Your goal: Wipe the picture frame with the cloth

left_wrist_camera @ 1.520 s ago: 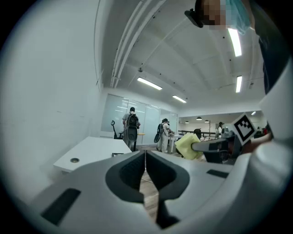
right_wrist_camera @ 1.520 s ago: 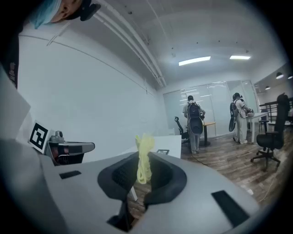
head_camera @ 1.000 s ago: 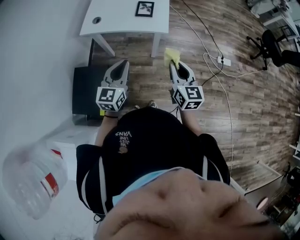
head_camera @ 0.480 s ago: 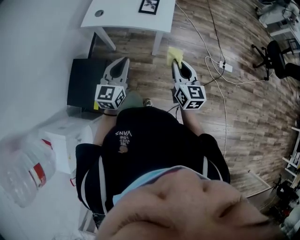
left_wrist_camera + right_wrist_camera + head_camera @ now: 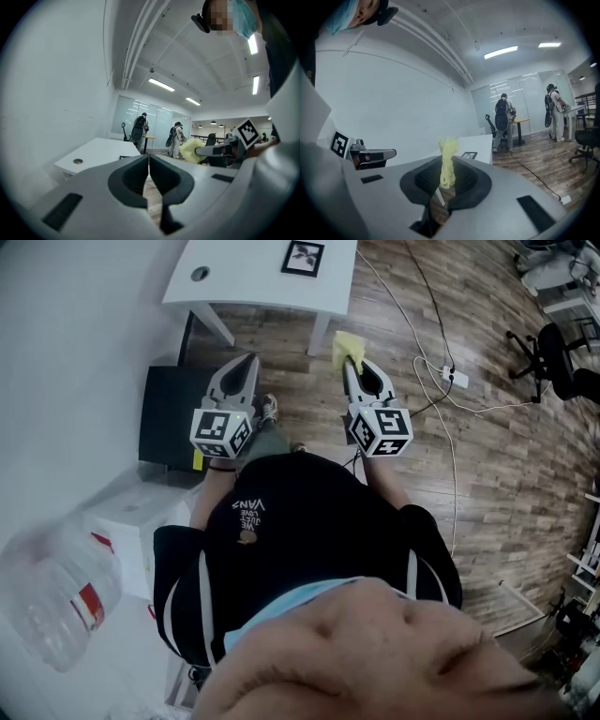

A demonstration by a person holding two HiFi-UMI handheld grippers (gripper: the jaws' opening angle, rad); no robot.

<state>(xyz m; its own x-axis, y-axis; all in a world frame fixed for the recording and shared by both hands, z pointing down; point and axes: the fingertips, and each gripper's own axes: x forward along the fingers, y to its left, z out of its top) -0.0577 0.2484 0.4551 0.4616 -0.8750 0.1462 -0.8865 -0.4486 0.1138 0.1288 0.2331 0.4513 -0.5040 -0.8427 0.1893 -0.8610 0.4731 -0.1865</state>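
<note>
A small black picture frame (image 5: 303,258) lies flat on the white table (image 5: 244,287) ahead; in the right gripper view the picture frame (image 5: 469,155) shows just past the jaws. My right gripper (image 5: 348,364) is shut on a yellow cloth (image 5: 344,347), held in the air short of the table. The cloth (image 5: 447,161) stands bunched up between the jaws of the right gripper (image 5: 446,176). My left gripper (image 5: 247,362) is shut and holds nothing, level with the right one; the left gripper (image 5: 148,158) shows its jaws pressed together. From there the cloth (image 5: 191,151) is seen at the right.
A black cabinet (image 5: 169,413) stands on the wooden floor left of the left gripper. A power strip with cables (image 5: 452,378) lies to the right, and an office chair (image 5: 553,357) stands further right. A large water bottle (image 5: 56,587) is at lower left. People (image 5: 503,119) stand far off.
The table and frame have shifted slightly right and nearer in the head view, and a shoe has come forward between the grippers. Both grippers keep their pose, with the cloth still held.
</note>
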